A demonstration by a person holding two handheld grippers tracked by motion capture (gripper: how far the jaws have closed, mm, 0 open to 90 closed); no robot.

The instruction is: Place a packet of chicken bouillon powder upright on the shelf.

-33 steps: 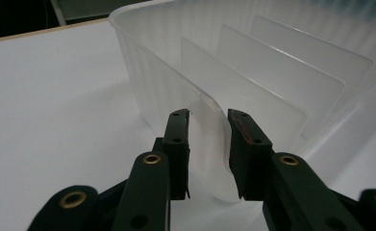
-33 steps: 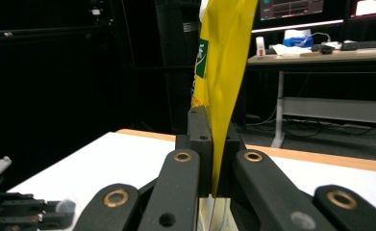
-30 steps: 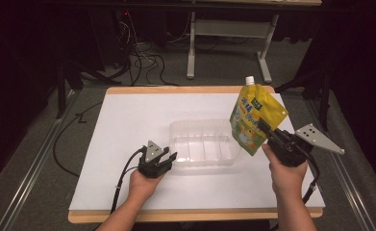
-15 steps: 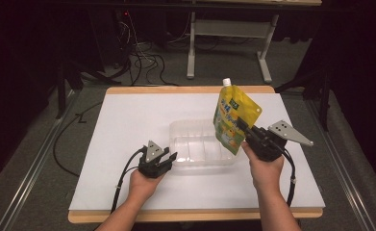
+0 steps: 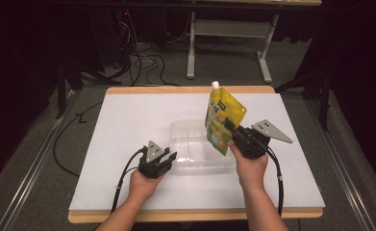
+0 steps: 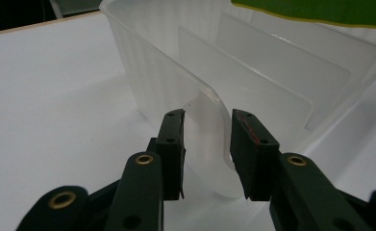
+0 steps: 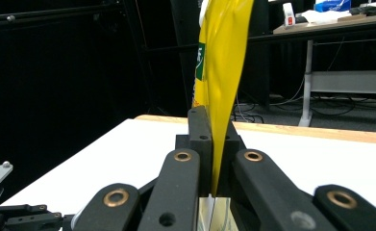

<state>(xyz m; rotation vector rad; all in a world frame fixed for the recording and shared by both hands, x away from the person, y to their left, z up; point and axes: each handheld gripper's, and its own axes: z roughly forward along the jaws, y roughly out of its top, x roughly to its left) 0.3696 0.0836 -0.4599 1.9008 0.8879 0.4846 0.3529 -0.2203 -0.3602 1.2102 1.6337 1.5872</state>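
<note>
White sheet (image 5: pixel 128 125) spread flat over a wood-edged table (image 5: pixel 185 89). Beyond the far edge, grey floor (image 5: pixel 142 84) with a tangle of black cables (image 5: pixel 144 60) and the pale metal legs of a desk (image 5: pixel 229 48). Along the left, a metal rail (image 5: pixel 29 173) on the floor. In the right gripper view, a second table (image 7: pixel 339 21) far back, with small boxes on top.

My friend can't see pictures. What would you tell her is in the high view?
A person at a white table holds a yellow pouch upright in the right gripper, above a clear plastic container. The left gripper has been closing its jaws around the container's near corner.
</note>
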